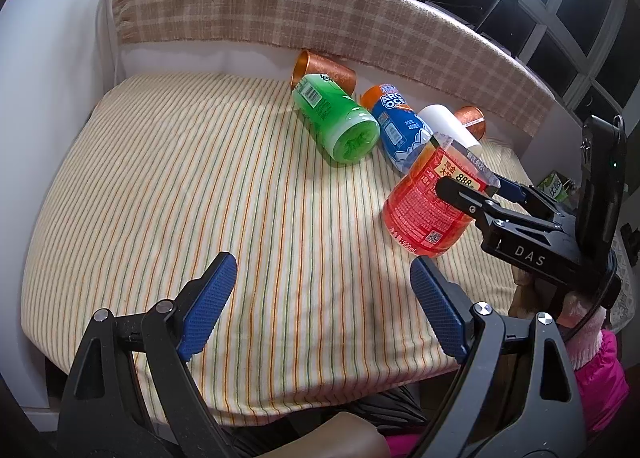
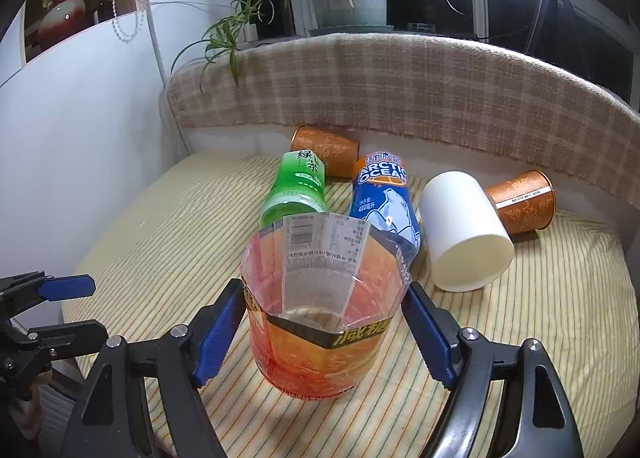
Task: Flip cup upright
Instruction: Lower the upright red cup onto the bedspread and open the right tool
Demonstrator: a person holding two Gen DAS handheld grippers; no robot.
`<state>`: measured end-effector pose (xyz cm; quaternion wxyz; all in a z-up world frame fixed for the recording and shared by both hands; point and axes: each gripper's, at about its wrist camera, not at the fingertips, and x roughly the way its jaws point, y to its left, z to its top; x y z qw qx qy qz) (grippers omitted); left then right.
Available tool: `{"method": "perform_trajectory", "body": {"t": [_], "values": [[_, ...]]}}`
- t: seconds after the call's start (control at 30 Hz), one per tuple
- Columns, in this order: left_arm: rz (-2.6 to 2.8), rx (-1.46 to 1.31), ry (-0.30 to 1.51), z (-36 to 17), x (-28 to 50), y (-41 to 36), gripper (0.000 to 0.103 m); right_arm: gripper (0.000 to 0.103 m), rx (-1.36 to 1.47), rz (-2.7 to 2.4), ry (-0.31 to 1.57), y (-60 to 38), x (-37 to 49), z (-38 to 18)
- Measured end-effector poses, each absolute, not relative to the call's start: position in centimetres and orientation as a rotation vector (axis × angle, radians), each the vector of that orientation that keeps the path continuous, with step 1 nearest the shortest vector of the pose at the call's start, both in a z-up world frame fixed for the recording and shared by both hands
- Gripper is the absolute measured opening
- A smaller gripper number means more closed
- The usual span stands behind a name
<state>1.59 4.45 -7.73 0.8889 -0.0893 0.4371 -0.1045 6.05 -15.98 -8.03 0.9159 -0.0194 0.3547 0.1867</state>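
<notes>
A red-orange cut-bottle cup (image 2: 320,322) stands upright, open end up, on the striped cloth (image 2: 520,358). My right gripper (image 2: 324,322) has its blue pads against both sides of the cup, shut on it. The cup also shows in the left wrist view (image 1: 428,205), tilted slightly, with the right gripper (image 1: 476,189) around it. My left gripper (image 1: 320,310) is open and empty over the cloth near the front edge. It also shows at the left of the right wrist view (image 2: 68,304).
Lying on their sides behind are a green cup (image 2: 296,189), a blue Arctic Ocean cup (image 2: 384,201), a white cup (image 2: 464,230) and two copper paper cups (image 2: 324,147) (image 2: 524,199). A plaid backrest (image 2: 400,89) rises behind. A wall (image 2: 80,137) stands at left.
</notes>
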Motion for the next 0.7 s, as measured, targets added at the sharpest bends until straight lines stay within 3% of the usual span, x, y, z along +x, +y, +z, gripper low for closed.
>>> {"method": "perform_trajectory", "body": {"t": [0.27, 0.7], "values": [[-0.213, -0.181, 0.897, -7.6, 1.4, 4.5, 0.091, 0.083, -0.021, 0.422, 0.723, -15.8, 5.3, -7.8], [-0.216, -0.157, 0.843, -6.5, 1.0, 4.0, 0.091, 0.094, -0.036, 0.441, 0.686, -15.8, 3.0, -6.7]]}}
